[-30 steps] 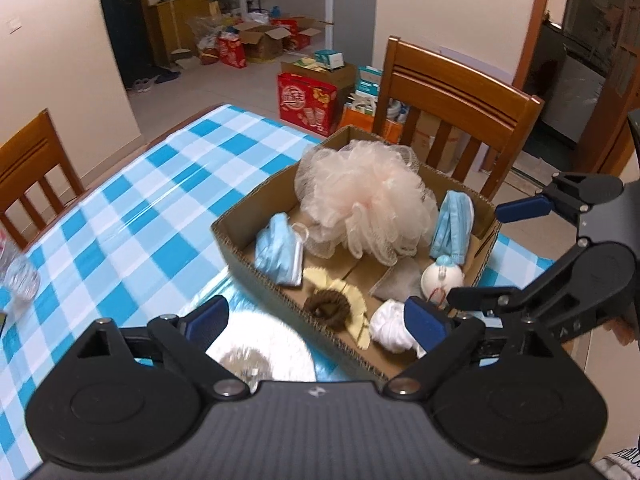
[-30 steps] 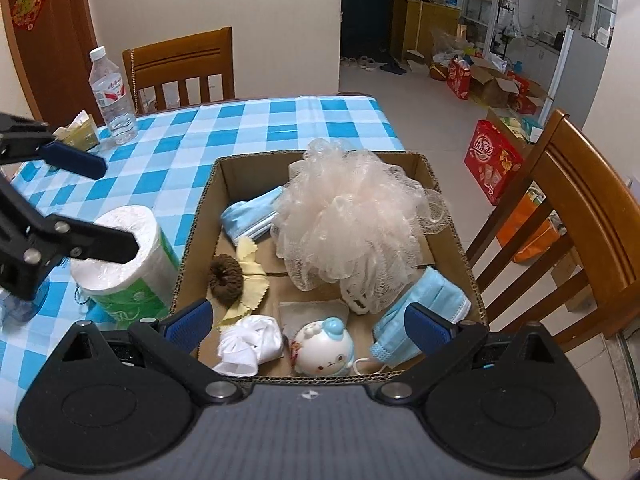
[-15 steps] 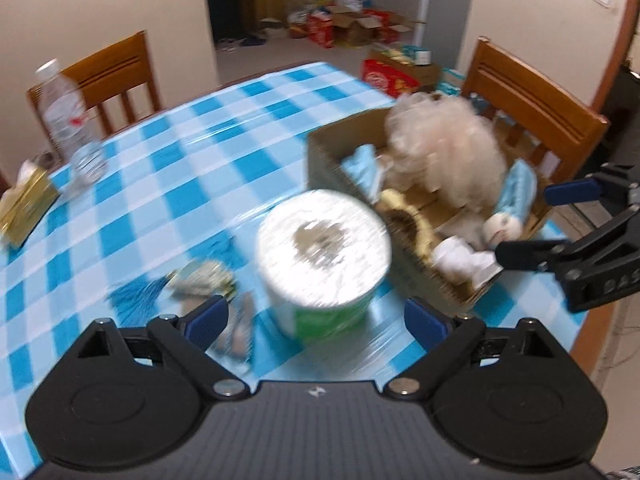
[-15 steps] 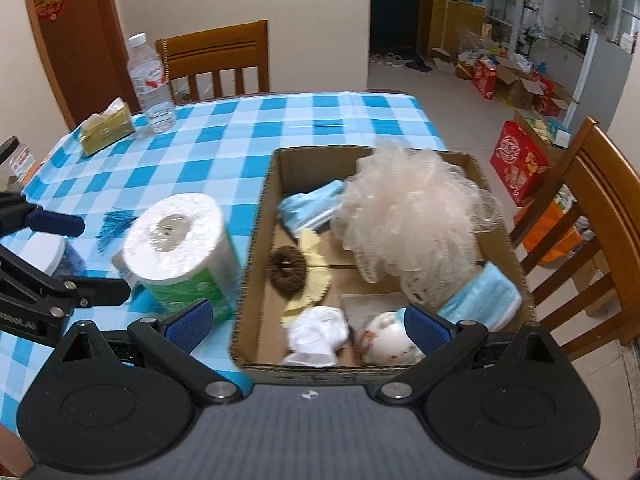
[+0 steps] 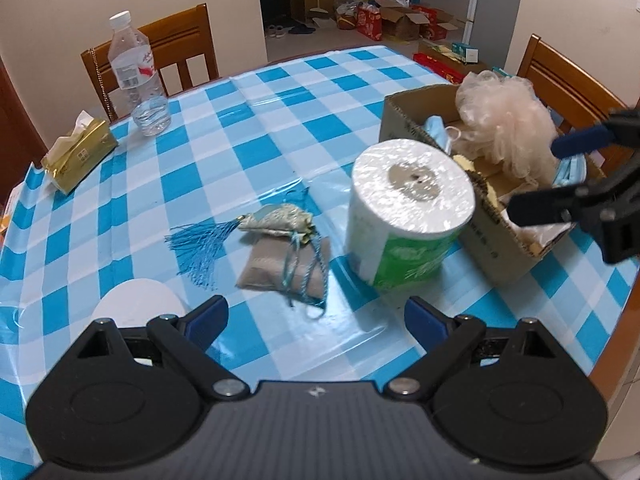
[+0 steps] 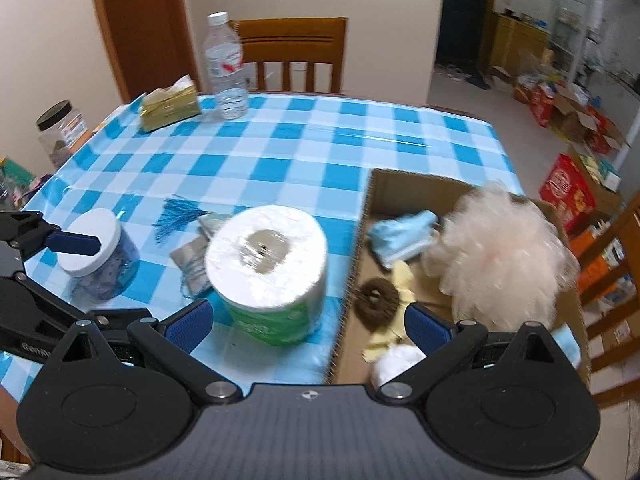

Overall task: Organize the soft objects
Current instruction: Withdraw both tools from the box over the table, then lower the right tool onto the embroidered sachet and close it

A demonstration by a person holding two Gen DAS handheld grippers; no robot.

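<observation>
A cardboard box [image 5: 492, 236] [image 6: 360, 256] on the checked table holds a peach bath pouf [image 5: 504, 128] [image 6: 500, 264], blue face masks [image 6: 404, 236], a brown scrunchie [image 6: 378, 300] and a white soft item [image 6: 394, 362]. A wrapped toilet-paper roll [image 5: 408, 208] [image 6: 268, 264] stands left of the box. Fabric sachets with a blue tassel [image 5: 280, 252] [image 6: 188, 252] lie left of the roll. My left gripper [image 5: 316, 316] is open and empty, just in front of the sachets. My right gripper [image 6: 308, 320] is open and empty, in front of the roll and the box's near-left corner.
A white-lidded jar [image 6: 96, 252] [image 5: 136, 304] sits at the near left. A water bottle [image 5: 136, 76] [image 6: 226, 68] and a gold tissue pack [image 5: 78, 156] [image 6: 170, 104] stand at the far side. Wooden chairs [image 5: 160, 52] [image 6: 296, 52] surround the table. A dark-lidded jar [image 6: 60, 128] is at the far left.
Both views have swung left away from the box. The left gripper now faces the sachets and roll; the right now faces the roll. Both stay open.
</observation>
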